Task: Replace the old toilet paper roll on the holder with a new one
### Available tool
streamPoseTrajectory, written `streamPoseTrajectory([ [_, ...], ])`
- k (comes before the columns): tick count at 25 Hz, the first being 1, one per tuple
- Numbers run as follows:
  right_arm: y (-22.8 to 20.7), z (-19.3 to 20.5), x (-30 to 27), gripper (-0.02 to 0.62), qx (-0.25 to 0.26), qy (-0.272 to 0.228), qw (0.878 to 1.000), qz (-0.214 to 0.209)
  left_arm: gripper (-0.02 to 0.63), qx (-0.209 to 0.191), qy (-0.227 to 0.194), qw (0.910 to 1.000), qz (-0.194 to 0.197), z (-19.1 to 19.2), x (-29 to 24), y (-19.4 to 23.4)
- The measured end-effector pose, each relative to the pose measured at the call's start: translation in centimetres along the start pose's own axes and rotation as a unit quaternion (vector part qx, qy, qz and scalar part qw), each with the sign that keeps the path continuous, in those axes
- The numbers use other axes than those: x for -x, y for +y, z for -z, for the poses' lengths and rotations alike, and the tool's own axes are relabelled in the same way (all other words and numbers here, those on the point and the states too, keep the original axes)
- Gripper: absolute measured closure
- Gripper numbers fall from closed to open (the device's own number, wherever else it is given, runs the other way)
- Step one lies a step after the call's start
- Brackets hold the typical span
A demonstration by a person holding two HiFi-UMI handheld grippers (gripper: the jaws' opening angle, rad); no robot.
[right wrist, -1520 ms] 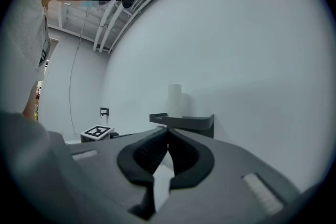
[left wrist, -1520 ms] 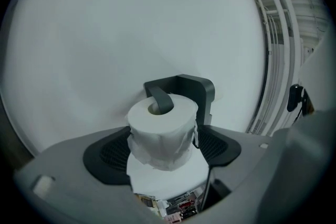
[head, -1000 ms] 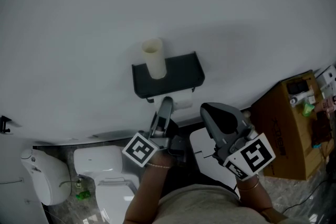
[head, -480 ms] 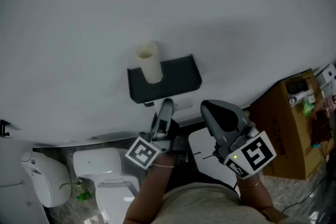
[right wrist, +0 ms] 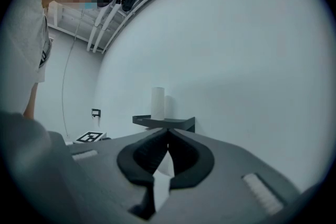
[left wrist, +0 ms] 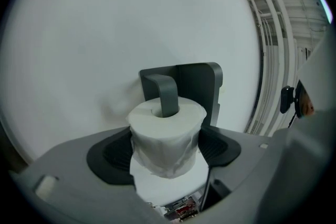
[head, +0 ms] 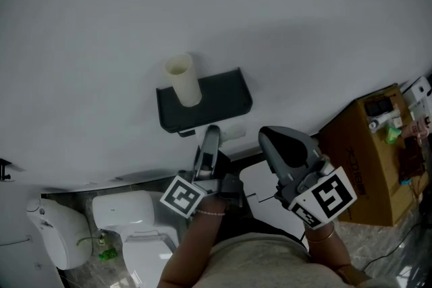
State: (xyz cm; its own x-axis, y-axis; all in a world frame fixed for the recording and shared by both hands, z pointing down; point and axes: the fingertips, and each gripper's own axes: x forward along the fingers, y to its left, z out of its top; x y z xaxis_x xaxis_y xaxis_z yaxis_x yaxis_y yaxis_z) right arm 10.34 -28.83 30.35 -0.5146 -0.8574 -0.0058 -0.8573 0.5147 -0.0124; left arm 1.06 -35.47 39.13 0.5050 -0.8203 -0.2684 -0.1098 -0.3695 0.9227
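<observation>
A dark wall holder (head: 204, 99) has a flat shelf on top, and a cream cardboard tube (head: 183, 79) stands upright on its left end. My left gripper (head: 211, 138) points up under the shelf. In the left gripper view a full white toilet paper roll (left wrist: 167, 134) sits on the holder's grey arm (left wrist: 164, 93), whose hooked end goes into the core. The pads touch the roll on both sides. My right gripper (head: 268, 138) hovers to the right of the holder, shut and empty. Its view shows the shelf (right wrist: 164, 121) and the tube (right wrist: 157, 102) ahead.
A white toilet (head: 135, 226) stands below left, with a white bin (head: 50, 233) beside it. A brown cardboard box (head: 368, 152) with small items on top stands at the right. A white panel (head: 264, 189) lies on the floor under my hands.
The holder and tube sit a little further left in the head view than a second ago. Both grippers have kept their places, and the left one still holds the roll.
</observation>
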Motion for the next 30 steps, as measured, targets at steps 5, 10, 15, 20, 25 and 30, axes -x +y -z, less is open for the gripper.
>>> streamPoseTrajectory([
  [5, -0.3, 0.0, 0.5, 0.592, 0.004, 0.0, 1.0, 0.006, 0.229, 0.012, 0.026, 0.9996, 0.004, 1.9, -0.7, -0.2],
  [10, -0.8, -0.2, 1.3, 0.592, 0.005, -0.001, 1.0, 0.018, 0.229, 0.016, 0.046, 0.9987, 0.009, 2.9, -1.3, -0.5],
  [15, -1.3, 0.0, 1.5, 0.592, 0.006, 0.001, 1.0, 0.028, 0.229, 0.018, 0.062, 0.9978, 0.018, 3.7, -1.9, -0.5],
  [20, -2.0, -0.2, 2.1, 0.592, 0.009, 0.0, 0.999, 0.043, 0.229, 0.017, 0.085, 0.996, 0.022, 5.0, -2.6, -0.6],
  [25, -2.8, -0.2, 2.9, 0.592, 0.012, 0.002, 0.998, 0.06, 0.229, 0.015, 0.107, 0.9939, 0.024, 6.3, -3.2, -0.6],
  [30, -3.3, -0.5, 3.8, 0.592, 0.014, -0.001, 0.997, 0.077, 0.229, 0.026, 0.127, 0.9911, 0.031, 7.5, -3.7, -0.7],
])
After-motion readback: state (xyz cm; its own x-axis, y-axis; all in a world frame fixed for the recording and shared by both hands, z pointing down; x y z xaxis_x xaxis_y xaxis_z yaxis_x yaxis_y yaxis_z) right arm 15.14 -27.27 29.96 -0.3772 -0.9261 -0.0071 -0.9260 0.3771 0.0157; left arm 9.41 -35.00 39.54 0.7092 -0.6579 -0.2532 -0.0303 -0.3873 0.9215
